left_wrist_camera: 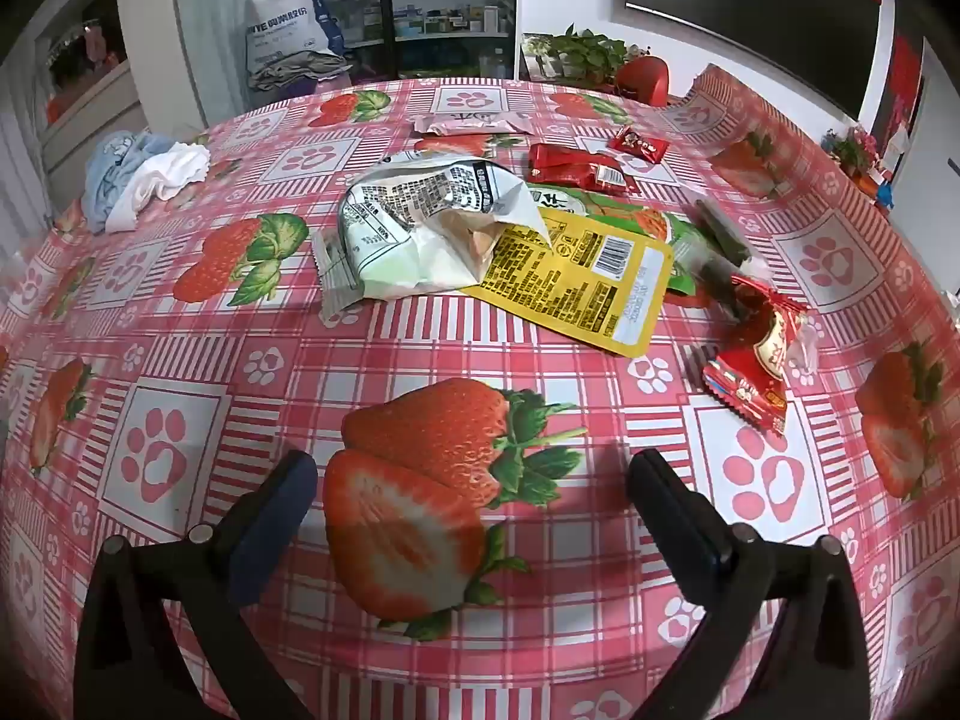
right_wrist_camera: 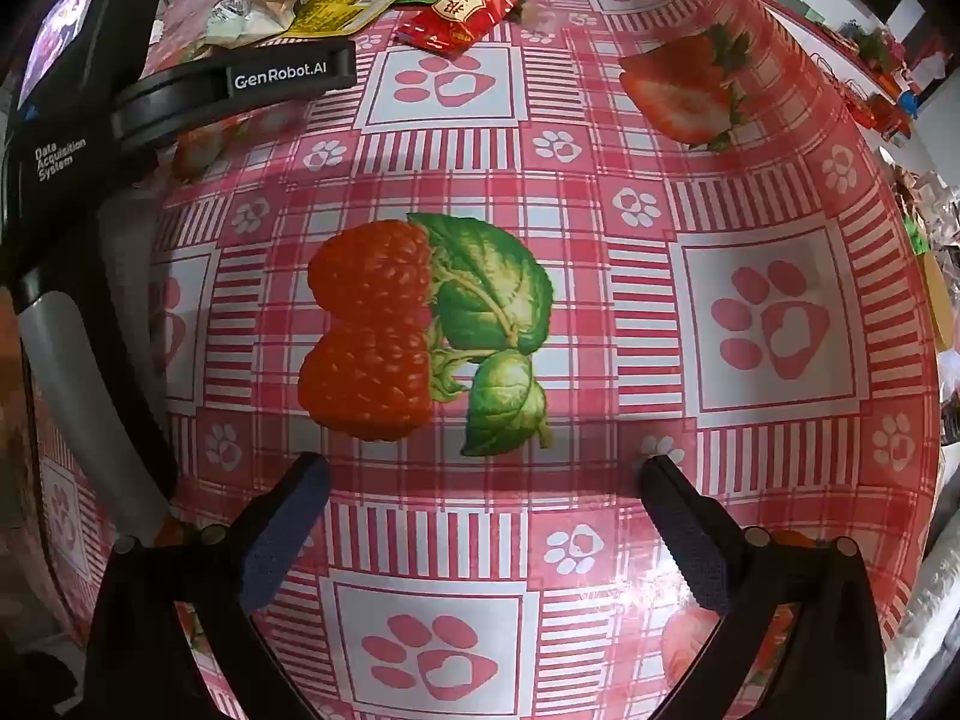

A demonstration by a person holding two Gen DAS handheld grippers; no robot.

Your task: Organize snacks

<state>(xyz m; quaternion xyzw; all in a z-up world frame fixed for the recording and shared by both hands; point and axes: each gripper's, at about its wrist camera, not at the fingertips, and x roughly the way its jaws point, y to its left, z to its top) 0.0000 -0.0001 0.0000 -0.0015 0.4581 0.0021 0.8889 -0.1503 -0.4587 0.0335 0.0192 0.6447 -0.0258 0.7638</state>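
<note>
Both tools are held spread wide and empty above the strawberry-print tablecloth (left_wrist_camera: 198, 372): the left gripper (left_wrist_camera: 474, 486) and the right gripper (right_wrist_camera: 486, 480) have nothing between their jaws. The snacks are scattered at twelve to two o'clock in the left wrist view, well apart from the fingers: a crumpled white bag (left_wrist_camera: 420, 222) overlapped by a yellow pouch (left_wrist_camera: 576, 276), a green pack (left_wrist_camera: 654, 222) beneath it, and red wrappers (left_wrist_camera: 756, 372) at two o'clock. No container is seen, so gathering into one neat group is judged the likely step; flat foil packs are best pinched at a raised edge, since the glossy cloth may let them slide. A bundle of cloth (left_wrist_camera: 144, 174) lies at ten o'clock; shelving and a dark screen are seen beyond the table.
</note>
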